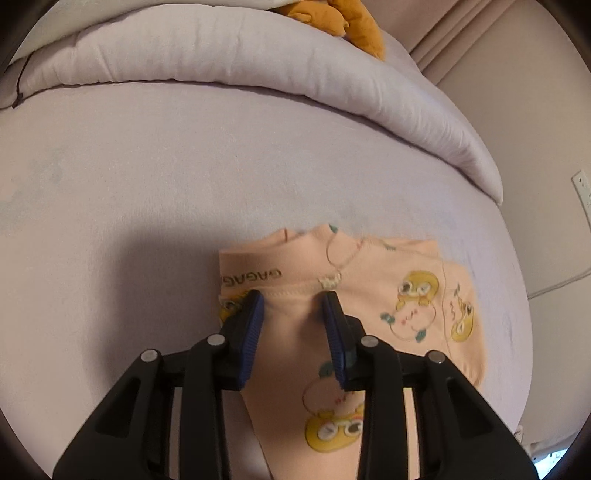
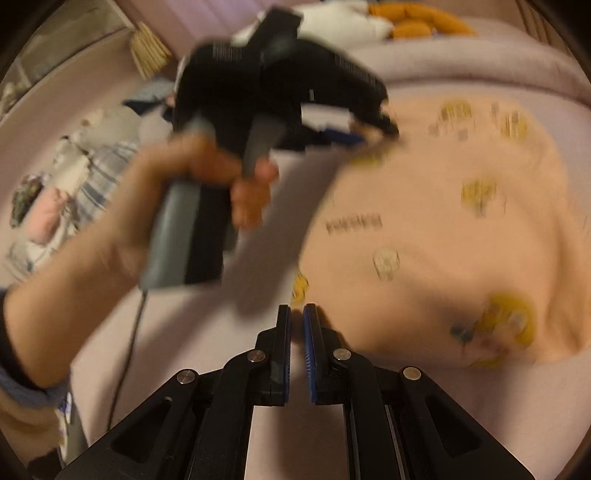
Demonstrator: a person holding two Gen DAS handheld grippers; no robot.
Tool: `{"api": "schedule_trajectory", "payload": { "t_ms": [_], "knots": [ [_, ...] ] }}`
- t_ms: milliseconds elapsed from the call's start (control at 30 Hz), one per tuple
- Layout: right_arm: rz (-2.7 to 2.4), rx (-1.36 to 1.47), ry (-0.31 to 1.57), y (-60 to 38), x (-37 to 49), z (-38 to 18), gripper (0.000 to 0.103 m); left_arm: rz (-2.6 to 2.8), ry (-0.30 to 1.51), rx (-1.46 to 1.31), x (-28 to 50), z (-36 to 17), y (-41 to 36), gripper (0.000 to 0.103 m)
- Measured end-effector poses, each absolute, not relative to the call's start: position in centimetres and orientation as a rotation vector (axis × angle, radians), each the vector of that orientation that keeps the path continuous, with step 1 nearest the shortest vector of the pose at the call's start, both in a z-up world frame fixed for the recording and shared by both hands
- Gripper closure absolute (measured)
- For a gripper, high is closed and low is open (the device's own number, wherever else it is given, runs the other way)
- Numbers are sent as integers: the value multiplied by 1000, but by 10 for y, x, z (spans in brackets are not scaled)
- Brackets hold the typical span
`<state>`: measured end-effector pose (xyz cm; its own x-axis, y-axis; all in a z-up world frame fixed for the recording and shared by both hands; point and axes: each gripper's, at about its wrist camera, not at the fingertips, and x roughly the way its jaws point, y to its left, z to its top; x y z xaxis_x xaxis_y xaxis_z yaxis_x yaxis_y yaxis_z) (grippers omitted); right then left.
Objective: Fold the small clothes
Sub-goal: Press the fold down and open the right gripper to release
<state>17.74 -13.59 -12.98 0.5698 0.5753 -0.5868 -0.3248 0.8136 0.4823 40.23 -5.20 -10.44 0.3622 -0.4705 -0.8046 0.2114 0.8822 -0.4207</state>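
A small peach garment [image 1: 369,295] with yellow cartoon prints lies on the lilac bed sheet [image 1: 147,166]. My left gripper [image 1: 293,301] is open over its waistband edge, the blue pads on either side of the fabric. In the right wrist view the same garment [image 2: 424,240] is blurred and spread to the right. My right gripper [image 2: 297,314] has its pads nearly together with a thin gap, at the garment's near left edge; nothing shows between them. The left gripper [image 2: 354,136], held by a hand, shows at the garment's far edge.
A rolled lilac duvet [image 1: 258,62] runs along the far side, with an orange plush toy [image 1: 332,18] behind it. A pile of other clothes [image 2: 66,184] lies on the left. A wall socket [image 1: 581,184] and cable are at right.
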Motion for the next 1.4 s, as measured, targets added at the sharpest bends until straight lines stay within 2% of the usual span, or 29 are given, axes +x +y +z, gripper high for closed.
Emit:
{"api": "schedule_trajectory", "payload": {
  "t_ms": [167,367,467,667,800,967,1200,1400],
  "knots": [
    [570,364,844,-152,161,-129,93,-443,1101,-301,398,-90,-37,72],
    [447,388,648,-204,151,-83,93,-502,1031,-251,350,-67,-25,72],
    [354,397,615,-227,159,-75,93,-542,1001,-217,317,-59,-27,72],
    [239,377,646,-240,207,-77,93,-608,1003,-87,260,-71,-50,72],
    [161,362,725,-245,229,-103,93,-605,1026,-39,247,-85,-59,72],
    [147,398,749,-251,233,-98,94,-605,1040,-42,235,-86,-55,72],
    [191,407,703,-249,203,-79,91,-588,1032,-46,221,-81,-50,72],
    [181,345,709,-244,172,-84,91,-571,1046,-31,220,-86,-53,72]
  ]
}}
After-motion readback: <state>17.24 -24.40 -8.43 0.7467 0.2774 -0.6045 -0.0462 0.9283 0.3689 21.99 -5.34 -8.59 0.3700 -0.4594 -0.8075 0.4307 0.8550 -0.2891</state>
